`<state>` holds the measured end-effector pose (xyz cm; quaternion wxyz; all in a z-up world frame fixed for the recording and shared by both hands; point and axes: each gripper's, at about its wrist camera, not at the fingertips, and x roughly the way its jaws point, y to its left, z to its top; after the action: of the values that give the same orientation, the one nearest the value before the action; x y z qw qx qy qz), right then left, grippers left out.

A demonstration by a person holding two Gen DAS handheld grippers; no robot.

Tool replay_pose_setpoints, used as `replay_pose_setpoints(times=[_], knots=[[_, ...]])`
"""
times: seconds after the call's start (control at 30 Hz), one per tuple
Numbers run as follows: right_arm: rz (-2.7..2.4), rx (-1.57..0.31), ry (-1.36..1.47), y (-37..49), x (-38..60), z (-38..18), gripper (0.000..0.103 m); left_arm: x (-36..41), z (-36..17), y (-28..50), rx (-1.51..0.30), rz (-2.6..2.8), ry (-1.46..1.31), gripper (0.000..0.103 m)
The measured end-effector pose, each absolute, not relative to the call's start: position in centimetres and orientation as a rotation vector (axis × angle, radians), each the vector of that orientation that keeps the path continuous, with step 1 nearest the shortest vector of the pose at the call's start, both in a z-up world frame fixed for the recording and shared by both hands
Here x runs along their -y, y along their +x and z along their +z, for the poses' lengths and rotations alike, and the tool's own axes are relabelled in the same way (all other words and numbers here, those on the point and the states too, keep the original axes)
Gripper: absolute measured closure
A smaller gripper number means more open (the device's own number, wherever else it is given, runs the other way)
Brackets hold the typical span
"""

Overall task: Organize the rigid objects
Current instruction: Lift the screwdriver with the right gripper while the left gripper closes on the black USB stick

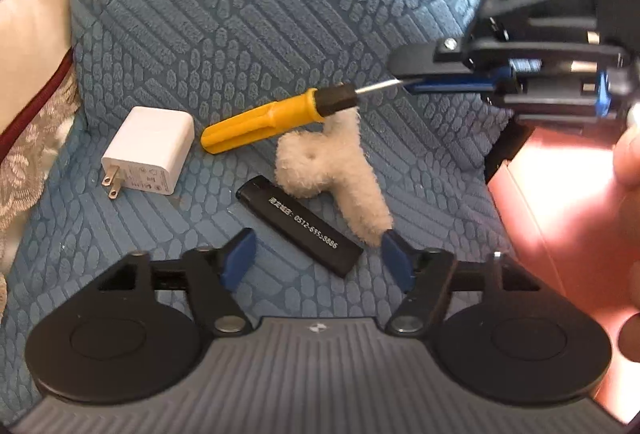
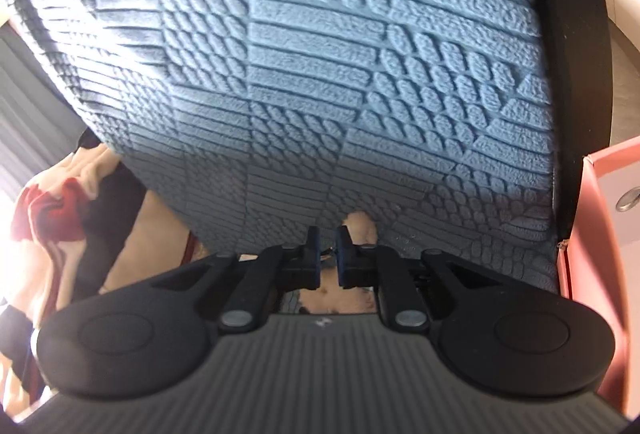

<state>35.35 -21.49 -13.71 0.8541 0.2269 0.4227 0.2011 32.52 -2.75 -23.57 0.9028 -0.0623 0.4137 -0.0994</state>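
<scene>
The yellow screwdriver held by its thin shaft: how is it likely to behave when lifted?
The screwdriver looks rigid. The right gripper pinches only the bare metal tip, so the heavier yellow handle will probably sag or pivot. Smooth metal may slip between the pads. Its ribbed handle probably resists rolling on the textured blue cushion.

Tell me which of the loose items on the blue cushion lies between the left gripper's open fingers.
The black lighter with white printing: its near end sits between the left gripper fingers. The white charger and yellow screwdriver lie farther off; the fuzzy piece sits beside the lighter.
</scene>
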Motion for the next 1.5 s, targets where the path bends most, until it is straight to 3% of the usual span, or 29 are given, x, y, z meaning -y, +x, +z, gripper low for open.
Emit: replay_pose_setpoints(times=[0.2,0.83,1.03,1.17,1.5], knots=[[0.444,-0.898,0.452,34.8,20.6,-13.2,0.094,4.1,-24.0,32.3,-0.842,-0.151,0.003,0.027],[0.451,-0.913,0.339,30.1,20.1,-12.5,0.096,0.0,-23.3,32.6,-0.878,-0.002,-0.056,0.029],[0.425,-0.926,0.308,28.1,19.9,-12.7,0.096,1.9,-24.0,32.5,-0.818,-0.068,0.082,0.046],[0.417,-0.935,0.304,27.6,19.9,-12.8,0.096,2.1,-24.1,32.1,-0.793,-0.085,0.081,0.072],[0.382,-0.915,0.287,25.3,20.4,-12.2,0.096,1.3,-23.5,30.6,-0.811,-0.091,0.003,0.075]])
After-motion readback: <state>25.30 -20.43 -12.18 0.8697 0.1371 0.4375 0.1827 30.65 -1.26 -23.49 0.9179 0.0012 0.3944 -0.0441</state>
